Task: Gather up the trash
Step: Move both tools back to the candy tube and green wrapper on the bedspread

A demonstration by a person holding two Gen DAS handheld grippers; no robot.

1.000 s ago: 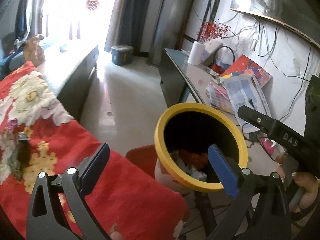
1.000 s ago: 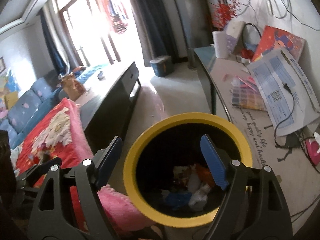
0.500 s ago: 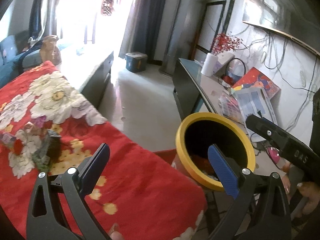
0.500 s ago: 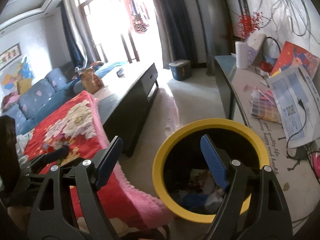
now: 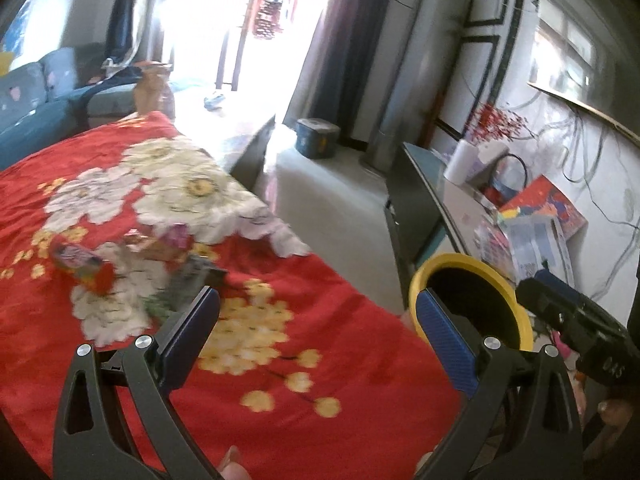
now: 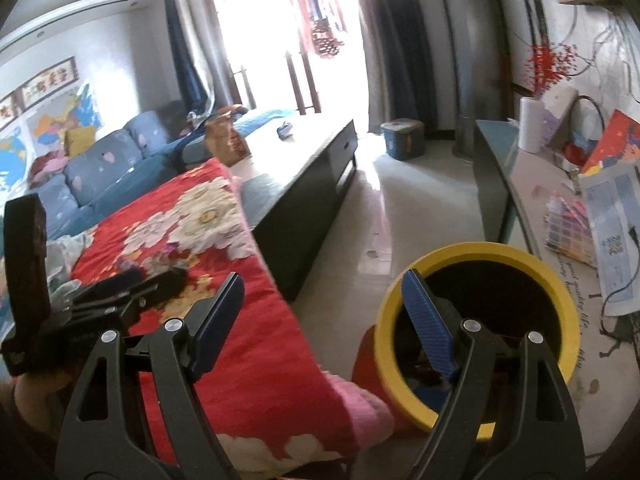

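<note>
Two open, empty claws hover over a red flowered blanket, with scraps of trash ahead and a yellow-rimmed bin to the right.

The left claw (image 5: pixel 316 328) is spread wide and holds nothing. The trash (image 5: pixel 132 260), a blurred cluster of wrappers, lies on the blanket (image 5: pixel 280 380) just ahead and left of it; its long axis cannot be told. The right claw (image 6: pixel 324 316) is also wide open and empty, and sits farther from the trash, so the left looks better placed to reach. The bin (image 6: pixel 560 292) stands on the floor (image 6: pixel 416 208) beside the blanket's edge, under the right claw's right finger. Its inside is mostly dark, with some litter dimly visible at the bottom.
</note>
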